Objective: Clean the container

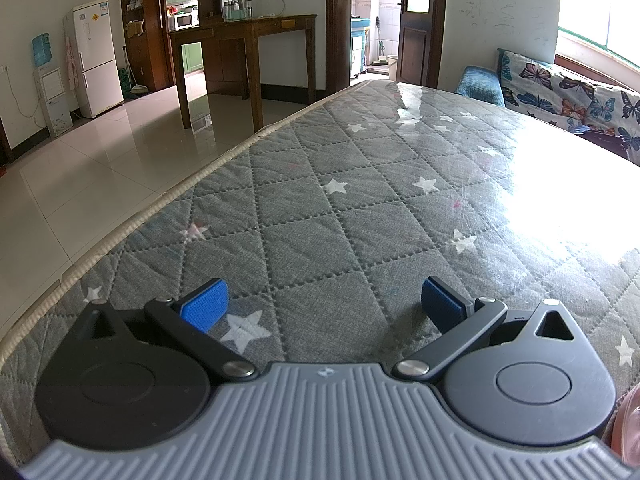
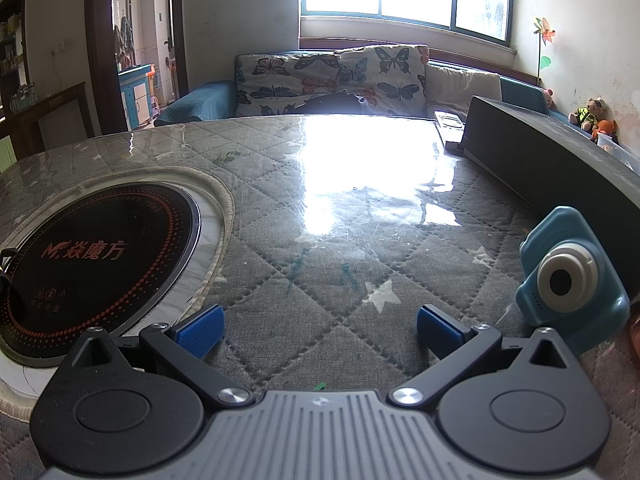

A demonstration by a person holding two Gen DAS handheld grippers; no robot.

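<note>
left claw (image 1: 324, 306): held spread wide, nothing gripped, counter (image 1: 360, 208) edge to its left | right claw (image 2: 320, 330): spread wide, empty, bare quilted cover ahead | hob (image 2: 92, 256) left of it, toy camera (image 2: 572, 276) right | container: not identifiable

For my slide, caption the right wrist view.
Open right gripper above quilted table, between cooktop and blue toy camera.

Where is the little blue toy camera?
In the right wrist view, the toy camera stands on the table's right side, beside the long dark box.
</note>
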